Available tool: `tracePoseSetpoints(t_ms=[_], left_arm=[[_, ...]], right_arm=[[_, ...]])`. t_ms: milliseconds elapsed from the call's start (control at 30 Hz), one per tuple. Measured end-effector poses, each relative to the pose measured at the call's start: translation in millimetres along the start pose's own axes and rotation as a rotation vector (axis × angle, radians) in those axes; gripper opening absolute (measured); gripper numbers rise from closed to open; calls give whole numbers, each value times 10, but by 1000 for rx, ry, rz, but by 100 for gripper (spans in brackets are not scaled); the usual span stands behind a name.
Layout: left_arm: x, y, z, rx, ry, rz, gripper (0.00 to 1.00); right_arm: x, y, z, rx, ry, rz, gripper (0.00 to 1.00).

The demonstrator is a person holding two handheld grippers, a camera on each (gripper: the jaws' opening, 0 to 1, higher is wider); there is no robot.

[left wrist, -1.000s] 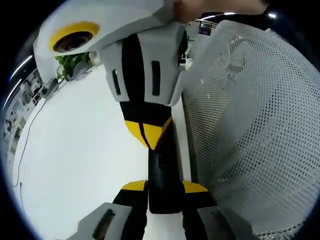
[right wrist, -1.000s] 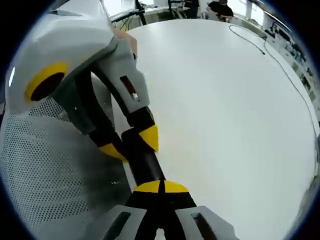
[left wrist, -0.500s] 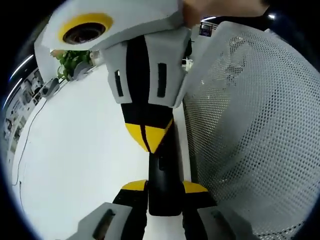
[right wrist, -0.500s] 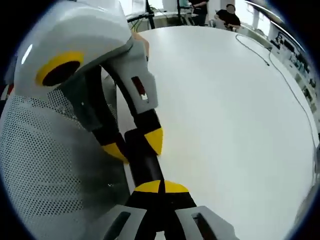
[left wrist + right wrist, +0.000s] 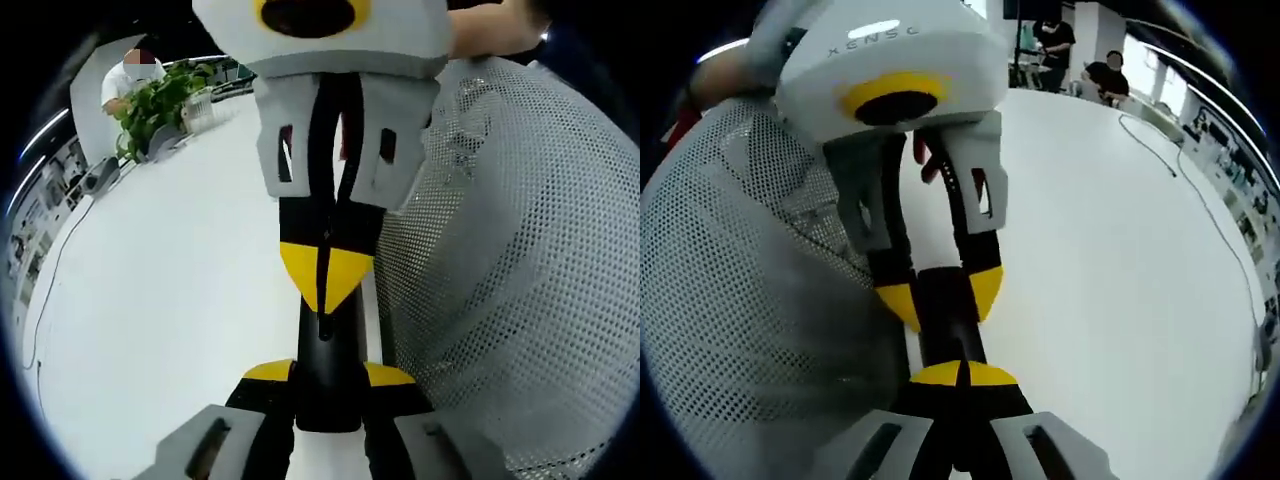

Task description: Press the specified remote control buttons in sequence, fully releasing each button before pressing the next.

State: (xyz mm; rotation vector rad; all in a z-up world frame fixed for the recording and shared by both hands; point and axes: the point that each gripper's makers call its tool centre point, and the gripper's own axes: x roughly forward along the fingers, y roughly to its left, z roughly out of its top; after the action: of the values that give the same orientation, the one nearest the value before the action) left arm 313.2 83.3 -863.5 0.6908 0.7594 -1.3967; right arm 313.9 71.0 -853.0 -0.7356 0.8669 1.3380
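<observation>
Left gripper view: left tongs (image 5: 328,372) clamp black remote (image 5: 326,360); right tongs (image 5: 325,282) closed atop.

Remote control (image 5: 326,365): black, slim, elongated bar. Held off the white table (image 5: 150,300), lengthwise between two grippers. One end clamped between the left gripper (image 5: 328,378) fingers; the far end meets the yellow tips of the right gripper (image 5: 962,375), pressed together on its top face. Buttons not discernible.
</observation>
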Motion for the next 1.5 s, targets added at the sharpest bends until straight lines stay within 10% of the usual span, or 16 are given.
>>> tracePoseSetpoints(t_ms=[167,367,933,1500], left_arm=[[4,3,2,-2,3,2,24],[5,3,0,-3,1,2,24],[3,4,-1,-10,-8,5,24],[2,3,-1,-7,-11,2,24]], right_arm=[[0,-1,-5,-26,0,-4,0],[40,31,22,-267,43,-46,0],[22,-2,37,-117,-18,-35,0],[75,56,108,-176,-21,-19,0]])
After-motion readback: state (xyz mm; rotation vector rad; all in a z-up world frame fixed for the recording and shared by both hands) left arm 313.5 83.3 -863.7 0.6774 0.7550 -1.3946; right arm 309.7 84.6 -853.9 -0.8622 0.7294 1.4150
